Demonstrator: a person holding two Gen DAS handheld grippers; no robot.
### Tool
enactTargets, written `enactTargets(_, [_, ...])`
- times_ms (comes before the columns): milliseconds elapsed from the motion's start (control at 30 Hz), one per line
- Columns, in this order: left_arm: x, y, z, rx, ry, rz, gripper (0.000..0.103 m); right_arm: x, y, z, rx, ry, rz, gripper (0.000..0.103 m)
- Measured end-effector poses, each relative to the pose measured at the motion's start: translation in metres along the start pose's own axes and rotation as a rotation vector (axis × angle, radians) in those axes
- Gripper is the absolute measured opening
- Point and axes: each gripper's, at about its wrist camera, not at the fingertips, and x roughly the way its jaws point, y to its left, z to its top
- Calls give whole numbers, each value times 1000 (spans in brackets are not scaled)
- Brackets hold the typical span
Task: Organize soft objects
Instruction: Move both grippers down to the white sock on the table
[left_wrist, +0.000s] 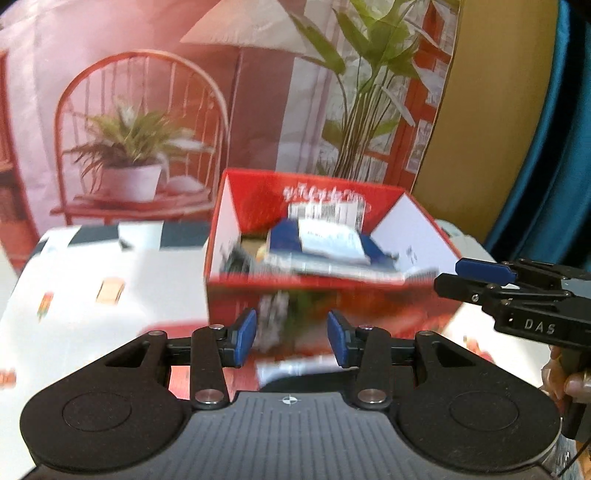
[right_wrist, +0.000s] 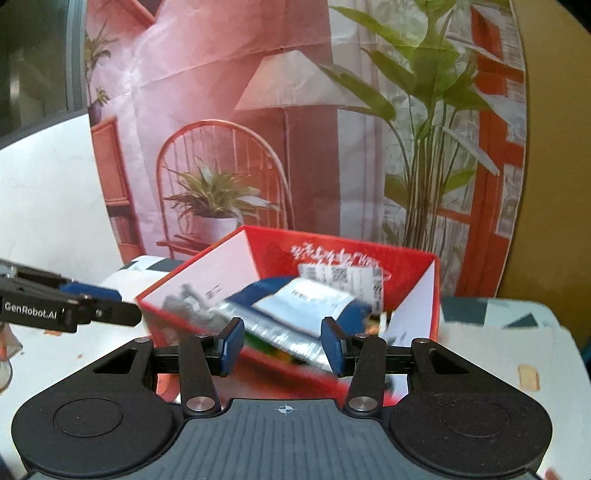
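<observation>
Both your tongs are released and empty. The left gripper (left_wrist: 291, 338) has its blue pads parted with nothing between them, only the blurred front of the red box (left_wrist: 317, 291) showing through the gap. The right gripper (right_wrist: 282, 345) is the same: parted, nothing pinched.

The soft things are already in the box, which sits on the white patterned tablecloth (left_wrist: 92, 280) straight ahead of both hands. On top lies a blue and white packet (right_wrist: 306, 302), with a silvery pouch (right_wrist: 273, 334) under it that pokes over the near wall in the right view.

From your left hand the box is dead ahead and slightly right, its front wall facing you squarely. From your right hand you meet it corner-on, and the packet lies just beyond the pads, so I judge the right hand the nearer one for any further tidying.

The packet's long axis runs across the box, roughly side to side as you face it, tilted a little down toward your left. The blur hides finer detail.
</observation>
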Motion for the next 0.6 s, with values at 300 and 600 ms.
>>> enactTargets(300, [-20, 10, -81, -78, 95, 36, 45, -35, 25, -73, 5, 95, 18, 43])
enactTargets(600, [-21, 23, -131, -188, 186, 81, 45, -52, 23, -130, 92, 231, -30, 43])
